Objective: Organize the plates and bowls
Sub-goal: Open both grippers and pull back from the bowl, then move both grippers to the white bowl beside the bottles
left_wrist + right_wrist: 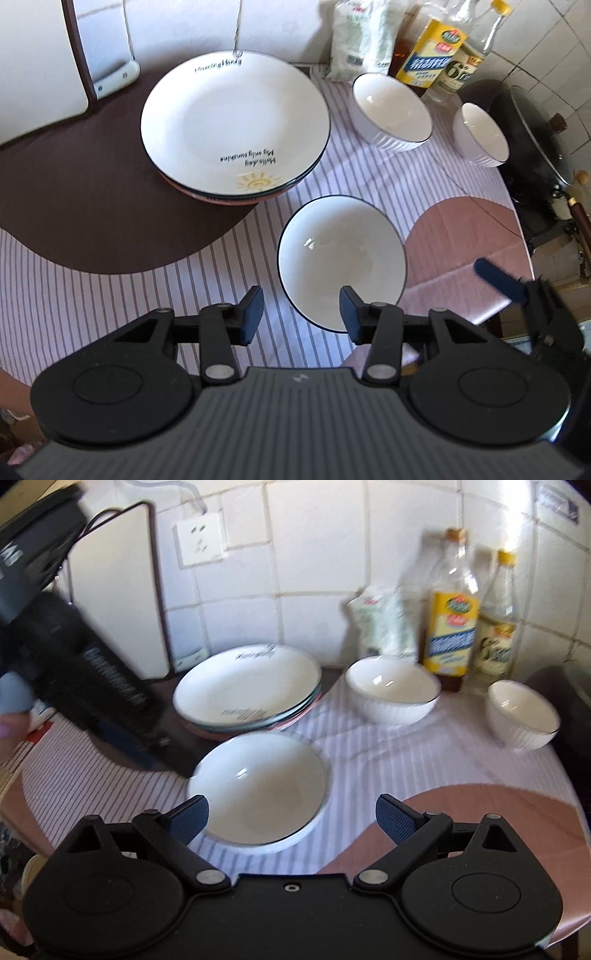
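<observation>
Three white bowls sit loose on the striped surface (110,280), and we take the plate stack (236,125) as our landmark. That stack, several plates nested with a sun-printed one on top, lies toward the wall. The wide shallow bowl (341,262) sits just in front of the stack on the bottle side, near it but apart. Two deeper ribbed bowls stand beside the stack toward the bottles (432,44): the nearer ribbed bowl (391,110) close to the stack, the far ribbed bowl (480,134) well beyond it, by the dark pan (532,136).

Our left tool (301,314) hangs above the surface with its jaws moderately apart and nothing between them; the shallow bowl's near rim shows just past its fingertips (251,314). Our right tool (291,816) is spread wider, also empty, with the same shallow bowl (258,786) lying beyond the gap.

We judge these pieces to be glazed ceramic: stiff, fairly heavy for their size, slick at the glaze, and quick to chip if knocked together. The sensible hold is at the rim, one pad inside and one outside. The ribbed outer walls should give more purchase than the smooth shallow bowl, which may tip when pinched at one edge, so we would lift it slowly and set it down gently on the others.
</observation>
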Demonstrator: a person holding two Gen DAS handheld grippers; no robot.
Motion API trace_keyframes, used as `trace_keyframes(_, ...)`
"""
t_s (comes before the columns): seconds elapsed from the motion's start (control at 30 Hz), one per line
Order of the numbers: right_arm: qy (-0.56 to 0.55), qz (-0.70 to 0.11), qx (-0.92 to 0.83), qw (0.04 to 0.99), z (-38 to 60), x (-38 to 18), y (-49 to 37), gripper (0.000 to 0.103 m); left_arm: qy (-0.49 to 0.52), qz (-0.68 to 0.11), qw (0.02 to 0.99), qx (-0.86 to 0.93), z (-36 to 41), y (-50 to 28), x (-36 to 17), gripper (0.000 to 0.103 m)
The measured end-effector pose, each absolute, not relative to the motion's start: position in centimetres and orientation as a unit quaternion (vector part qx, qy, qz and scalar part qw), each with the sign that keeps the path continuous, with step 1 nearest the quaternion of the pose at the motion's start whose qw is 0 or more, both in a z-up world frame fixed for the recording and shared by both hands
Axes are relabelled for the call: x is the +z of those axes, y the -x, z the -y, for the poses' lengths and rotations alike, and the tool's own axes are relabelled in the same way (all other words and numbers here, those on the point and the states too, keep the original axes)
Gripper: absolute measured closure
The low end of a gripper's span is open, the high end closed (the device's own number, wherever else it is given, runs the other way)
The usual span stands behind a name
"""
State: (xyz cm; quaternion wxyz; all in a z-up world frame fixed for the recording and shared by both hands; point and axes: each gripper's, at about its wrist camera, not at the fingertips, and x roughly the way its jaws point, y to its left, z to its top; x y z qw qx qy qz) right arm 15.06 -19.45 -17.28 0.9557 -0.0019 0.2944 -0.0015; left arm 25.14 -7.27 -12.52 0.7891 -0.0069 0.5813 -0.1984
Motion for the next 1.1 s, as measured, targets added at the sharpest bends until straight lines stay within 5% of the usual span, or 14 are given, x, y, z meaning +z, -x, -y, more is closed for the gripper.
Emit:
trace_keyframes(0.27,-0.058,-0.28,-0.018,0.958,22.9,-13.4,-14.4,0.009,-0.001,-0.558,0.801,-0.216,8.0,-25.4,-10.0,0.055)
trace_keyframes(0.4,-0.063,-0.28,-0.029,0.958,24.1,-12.0,-14.8,0.033,-0.01,-0.543,0.808,-0.227,8.6,-26.2,-8.7,0.055)
trace_keyframes(0.73,-0.13,-0.281,-0.052,0.949,28.6,-10.3,-18.6,0.033,-0.027,-0.496,0.828,-0.259,11.7,-29.9,-6.6,0.057)
trace_keyframes(1.1,-0.209,-0.291,-0.038,0.933,32.0,-13.8,-23.7,0.035,-0.033,-0.463,0.835,-0.296,16.2,-35.2,-10.7,0.058)
